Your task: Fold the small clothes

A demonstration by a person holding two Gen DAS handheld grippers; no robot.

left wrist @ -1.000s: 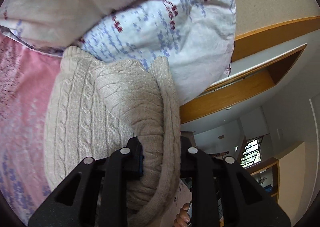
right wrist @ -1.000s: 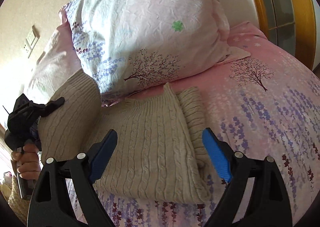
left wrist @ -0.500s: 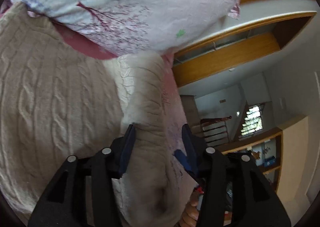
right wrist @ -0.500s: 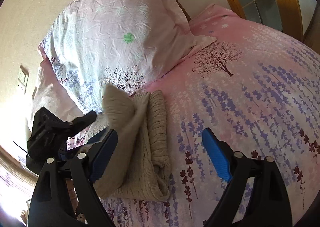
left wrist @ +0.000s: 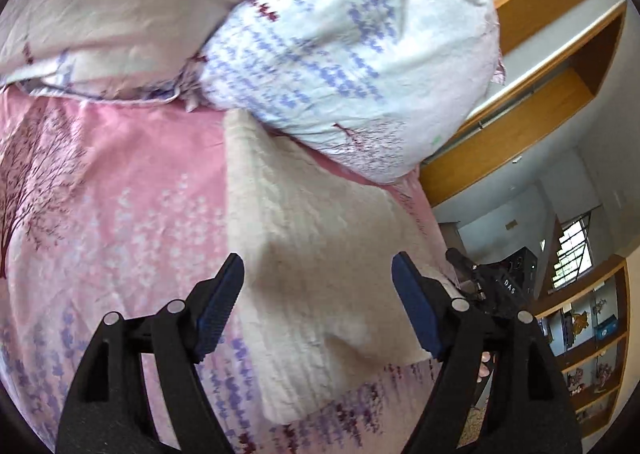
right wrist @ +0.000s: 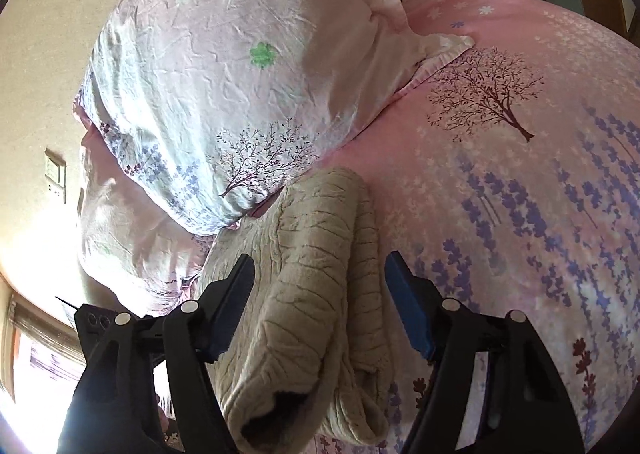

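The beige cable-knit sweater [right wrist: 316, 294] lay folded on the bed [right wrist: 520, 182], tucked against the pillow [right wrist: 240, 66]. The left gripper [left wrist: 318, 308], its jaws just opened, hovered over it, gripping nothing. The right gripper [right wrist: 320, 304] straddled the folded sleeve, jaws narrowing but clear, probably to square the bundle.

Pillows [right wrist: 224, 66] on pink floral bedspread [right wrist: 520, 182], wooden shelves [left wrist: 592, 346].

I count one folded beige cable-knit sweater [right wrist: 320, 278], two floral pillows [right wrist: 224, 86], one pink floral bedsheet [right wrist: 520, 182].
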